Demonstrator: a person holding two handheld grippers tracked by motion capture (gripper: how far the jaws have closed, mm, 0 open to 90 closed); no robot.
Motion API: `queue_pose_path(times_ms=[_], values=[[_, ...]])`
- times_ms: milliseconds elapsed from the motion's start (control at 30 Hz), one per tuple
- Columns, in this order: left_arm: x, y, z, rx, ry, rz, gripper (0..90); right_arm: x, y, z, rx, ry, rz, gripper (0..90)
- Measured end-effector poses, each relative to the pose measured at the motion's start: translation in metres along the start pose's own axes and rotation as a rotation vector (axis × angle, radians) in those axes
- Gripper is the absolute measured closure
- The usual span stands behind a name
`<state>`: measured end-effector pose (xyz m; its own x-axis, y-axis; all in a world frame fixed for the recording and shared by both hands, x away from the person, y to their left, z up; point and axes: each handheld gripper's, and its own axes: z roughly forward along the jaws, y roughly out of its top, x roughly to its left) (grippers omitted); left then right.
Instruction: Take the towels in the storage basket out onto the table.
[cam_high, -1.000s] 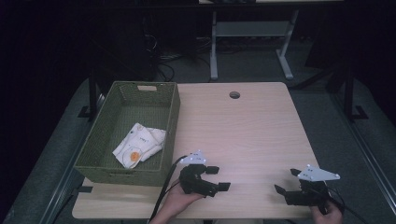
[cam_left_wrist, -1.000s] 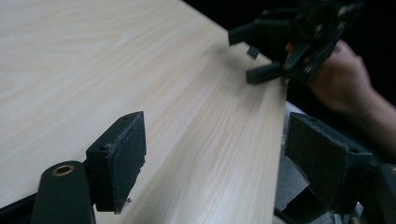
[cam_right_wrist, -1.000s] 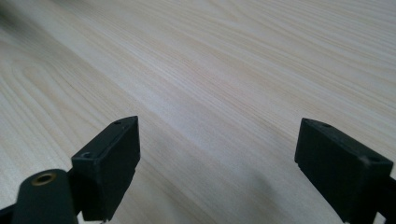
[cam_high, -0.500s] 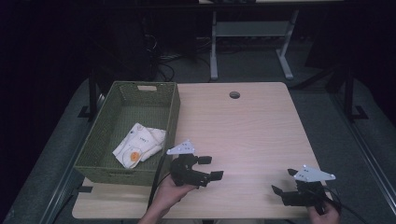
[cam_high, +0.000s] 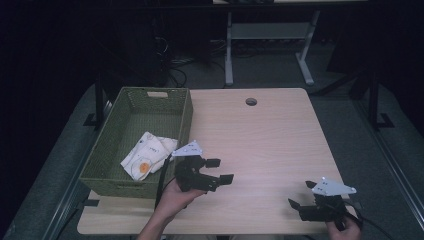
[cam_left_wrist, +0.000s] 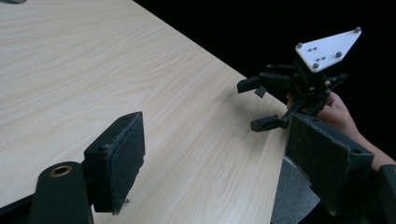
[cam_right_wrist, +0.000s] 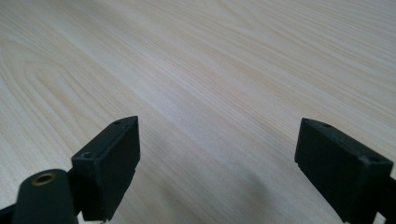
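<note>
While both tongs gape, cloth (cam_high: 147, 155) in basket (cam_high: 110, 145) beside left tongs (cam_high: 220, 171)

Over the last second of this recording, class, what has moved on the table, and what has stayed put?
The left tool has moved away from the person and toward the green basket, open and empty throughout. The right tool, also open, has slid slightly toward the near edge of the table. Nothing was picked up or let go. The basket and the white cloth inside it have not moved.
</note>
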<state>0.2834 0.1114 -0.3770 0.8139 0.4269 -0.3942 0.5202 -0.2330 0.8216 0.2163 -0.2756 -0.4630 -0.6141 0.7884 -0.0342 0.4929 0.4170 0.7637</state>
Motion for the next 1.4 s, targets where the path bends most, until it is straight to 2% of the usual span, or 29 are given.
queue_pose_path(times_ms=[100, 167, 300, 333, 433, 533, 700, 733, 833, 967, 1067, 1133, 1167, 1300, 1333, 1400], values=[[0.003, 0.008, 0.003, 0.016, 0.008, 0.001, 20.1, 0.000, -0.001, 0.000, 0.000, 0.001, 0.002, 13.8], [0.006, 0.016, 0.003, 0.040, 0.029, -0.006, 20.1, -0.001, -0.001, 0.000, -0.003, 0.001, -0.002, 13.9], [0.011, 0.023, 0.000, 0.049, 0.037, -0.015, 20.1, 0.000, -0.001, 0.000, 0.002, 0.003, 0.002, 13.9], [0.013, 0.027, -0.003, 0.046, 0.050, -0.022, 20.1, 0.000, -0.001, 0.000, 0.000, 0.005, 0.002, 13.9], [0.017, 0.031, -0.006, 0.040, 0.040, -0.025, 20.1, 0.000, -0.001, 0.000, 0.001, 0.006, 0.003, 13.9], [0.022, 0.036, -0.012, 0.048, 0.067, -0.037, 20.1, 0.001, -0.001, -0.001, -0.002, 0.008, 0.007, 13.9], [0.029, 0.041, -0.021, 0.046, 0.089, -0.044, 20.1, 0.001, -0.001, -0.001, -0.001, 0.008, -0.002, 13.9], [0.031, 0.042, -0.023, 0.049, 0.084, -0.050, 20.1, 0.001, -0.001, -0.001, -0.003, 0.008, -0.005, 13.9], [0.034, 0.043, -0.032, 0.045, 0.119, -0.038, 20.0, 0.001, -0.001, -0.003, -0.005, 0.008, -0.002, 13.9], [0.038, 0.045, -0.045, 0.045, 0.128, -0.045, 20.1, 0.000, -0.001, -0.004, -0.011, 0.006, -0.001, 13.9], [0.043, 0.047, -0.059, 0.025, 0.129, -0.054, 20.0, 0.002, -0.001, -0.004, -0.012, 0.007, -0.005, 13.9], [0.044, 0.047, -0.062, 0.029, 0.133, -0.055, 20.0, 0.002, -0.001, -0.004, -0.013, 0.007, -0.009, 13.9], [0.046, 0.048, -0.067, 0.032, 0.151, -0.056, 20.0, 0.002, -0.001, -0.004, -0.015, 0.009, -0.011, 13.9], [0.051, 0.050, -0.075, 0.039, 0.140, -0.063, 20.0, 0.003, -0.001, -0.004, -0.008, 0.013, -0.009, 13.9], [0.053, 0.051, -0.081, 0.039, 0.152, -0.070, 20.0, 0.003, 0.000, -0.005, -0.009, 0.011, -0.016, 13.8], [0.054, 0.051, -0.083, 0.040, 0.149, -0.067, 20.0, 0.003, 0.000, -0.006, -0.012, 0.009, -0.021, 13.9]])
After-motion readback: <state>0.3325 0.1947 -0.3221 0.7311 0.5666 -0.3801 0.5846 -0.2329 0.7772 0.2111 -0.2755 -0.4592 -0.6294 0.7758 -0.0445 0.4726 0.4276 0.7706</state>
